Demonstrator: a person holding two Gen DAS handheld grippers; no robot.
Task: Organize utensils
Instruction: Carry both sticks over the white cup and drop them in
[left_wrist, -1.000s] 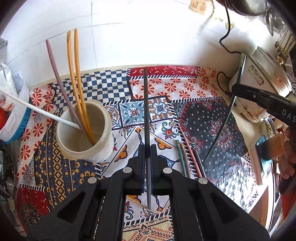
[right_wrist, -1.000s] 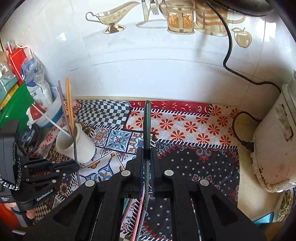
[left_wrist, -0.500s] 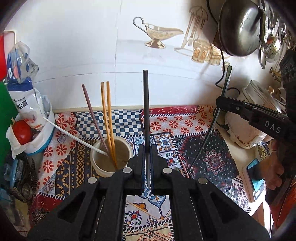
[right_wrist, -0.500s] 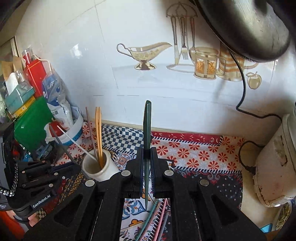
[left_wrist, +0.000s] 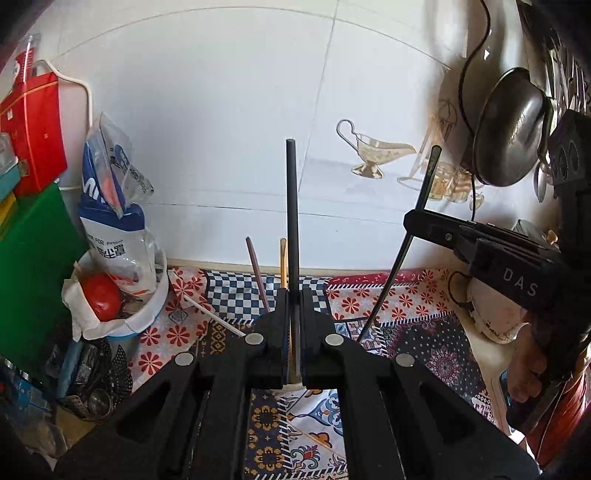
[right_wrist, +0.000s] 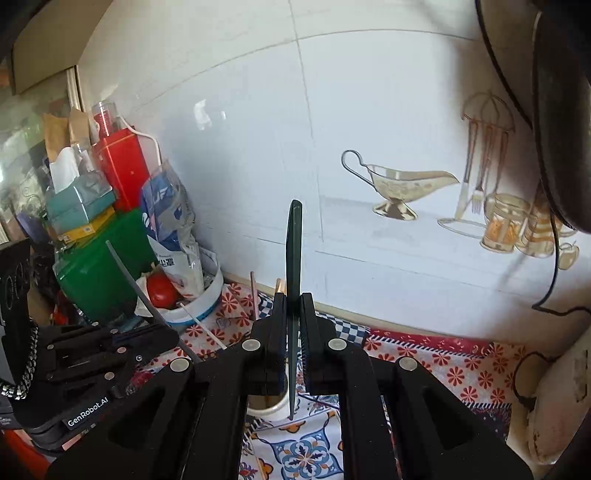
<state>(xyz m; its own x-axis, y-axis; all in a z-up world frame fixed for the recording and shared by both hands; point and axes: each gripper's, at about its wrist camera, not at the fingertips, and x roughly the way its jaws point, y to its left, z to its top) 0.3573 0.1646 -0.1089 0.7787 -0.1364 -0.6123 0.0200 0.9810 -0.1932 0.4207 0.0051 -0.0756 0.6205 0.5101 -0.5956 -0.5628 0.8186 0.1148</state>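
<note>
The left gripper (left_wrist: 293, 332) squeezed a black chopstick (left_wrist: 291, 206) that stood straight up. The right gripper (right_wrist: 293, 332) squeezed a dark green chopstick (right_wrist: 294, 251) over the white cup (right_wrist: 271, 406), near the tiled wall (right_wrist: 258, 147).

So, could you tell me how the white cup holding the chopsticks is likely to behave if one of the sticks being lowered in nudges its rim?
The cup looks thick-walled, probably ceramic, so likely heavy enough to resist a light nudge. Still, the long sticks standing tall above it could act as levers and tip it. It sits on a patterned cloth, which may give grip rather than let it slide.
</note>
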